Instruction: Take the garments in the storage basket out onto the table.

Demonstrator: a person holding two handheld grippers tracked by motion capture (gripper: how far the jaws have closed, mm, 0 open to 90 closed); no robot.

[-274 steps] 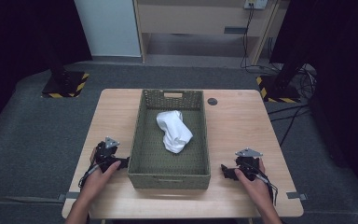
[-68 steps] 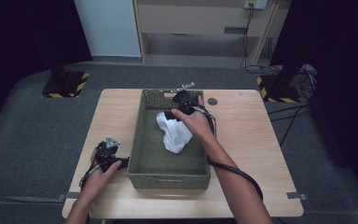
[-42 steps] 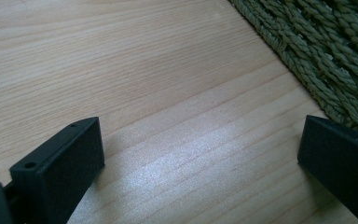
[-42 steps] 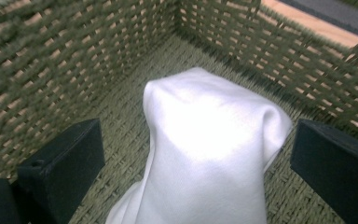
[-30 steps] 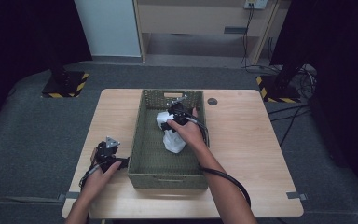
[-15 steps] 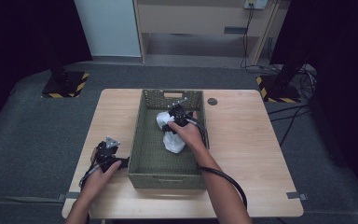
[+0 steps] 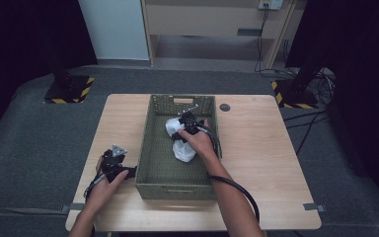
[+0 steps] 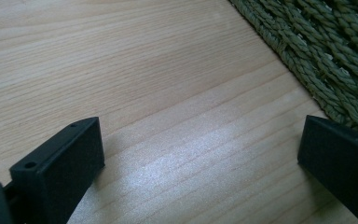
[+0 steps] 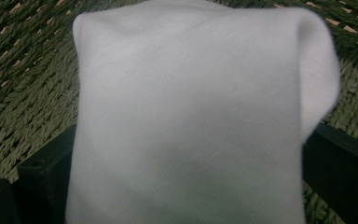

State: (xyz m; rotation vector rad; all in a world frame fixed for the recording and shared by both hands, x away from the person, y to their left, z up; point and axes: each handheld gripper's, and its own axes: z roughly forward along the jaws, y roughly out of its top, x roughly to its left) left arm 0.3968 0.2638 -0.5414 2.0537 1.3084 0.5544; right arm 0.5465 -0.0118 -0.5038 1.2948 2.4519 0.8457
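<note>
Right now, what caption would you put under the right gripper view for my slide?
White cloth between the hand-held gripper's black jaws, inside the green woven basket.

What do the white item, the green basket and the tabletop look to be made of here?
White cloth: soft knit fabric, matte; fine ribbed weave and rounded folds show between the right hand-held gripper's jaws. Basket: woven fibre or cord, possibly seagrass or paper rope, dull green; twisted strands visible. Table: light wood or wood-look laminate, with a slight sheen over grain lines.
</note>
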